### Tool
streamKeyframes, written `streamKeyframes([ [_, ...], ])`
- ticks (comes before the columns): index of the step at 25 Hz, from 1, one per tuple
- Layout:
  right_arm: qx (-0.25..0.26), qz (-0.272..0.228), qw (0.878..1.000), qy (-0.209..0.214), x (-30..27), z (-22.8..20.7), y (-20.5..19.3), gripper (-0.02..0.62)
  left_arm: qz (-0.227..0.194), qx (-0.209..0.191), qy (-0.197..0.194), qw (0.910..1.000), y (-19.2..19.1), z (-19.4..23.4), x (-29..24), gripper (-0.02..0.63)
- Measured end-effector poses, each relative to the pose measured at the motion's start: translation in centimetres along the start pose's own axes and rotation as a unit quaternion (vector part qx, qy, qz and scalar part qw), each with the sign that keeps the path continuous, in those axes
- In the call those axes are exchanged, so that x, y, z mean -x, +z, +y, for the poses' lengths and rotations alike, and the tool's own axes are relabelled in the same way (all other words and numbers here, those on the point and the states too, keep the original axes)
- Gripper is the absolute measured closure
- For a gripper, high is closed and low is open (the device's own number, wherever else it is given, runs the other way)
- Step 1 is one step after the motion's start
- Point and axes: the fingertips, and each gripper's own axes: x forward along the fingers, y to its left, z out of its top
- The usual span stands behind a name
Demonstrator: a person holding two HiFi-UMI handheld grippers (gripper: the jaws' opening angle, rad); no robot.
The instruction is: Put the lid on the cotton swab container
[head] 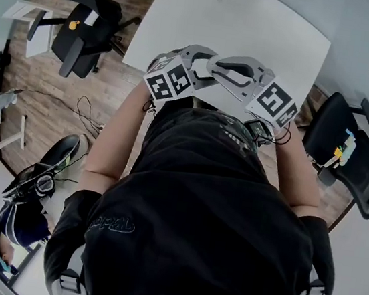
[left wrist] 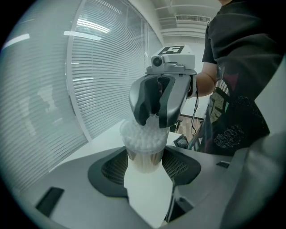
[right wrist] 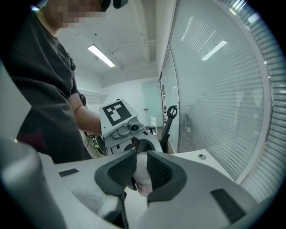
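Note:
In the left gripper view my left gripper point(left wrist: 145, 163) is shut on the cotton swab container point(left wrist: 144, 154), a clear upright tub with the white swab tips showing at its top. The right gripper point(left wrist: 154, 117) comes down onto it from above. In the right gripper view my right gripper point(right wrist: 140, 172) is shut on the translucent lid point(right wrist: 143, 175), with the left gripper's marker cube point(right wrist: 117, 114) just behind it. The lid point(left wrist: 134, 133) lies over the swab tips; I cannot tell whether it is fully seated. In the head view both grippers meet in front of the person's chest, left gripper point(head: 194, 60), right gripper point(head: 238, 73).
A white table point(head: 235, 22) lies under the grippers. Black office chairs stand at the left point(head: 86, 26) and right point(head: 351, 159) of it. A window wall with blinds point(left wrist: 103, 67) runs along the table's far side. Cables lie on the wooden floor point(head: 88, 114).

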Motion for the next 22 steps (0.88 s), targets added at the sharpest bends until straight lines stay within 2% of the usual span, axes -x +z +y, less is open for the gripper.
streamKeyframes([
  [12,0.024,0.031,0.999,-0.005,-0.14,0.10,-0.49,0.509,0.025,-0.012,0.002,0.9996,-0.25,0.02,-0.51,0.356],
  [18,0.023,0.021,0.999,-0.005,-0.11,-0.04,0.09,0.509,0.020,-0.012,0.010,0.9997,0.03,0.33,-0.01,0.356],
  [22,0.013,0.018,1.000,0.001,-0.57,0.11,0.04,0.509,0.022,-0.006,-0.003,0.9997,-0.36,0.14,0.17,0.357],
])
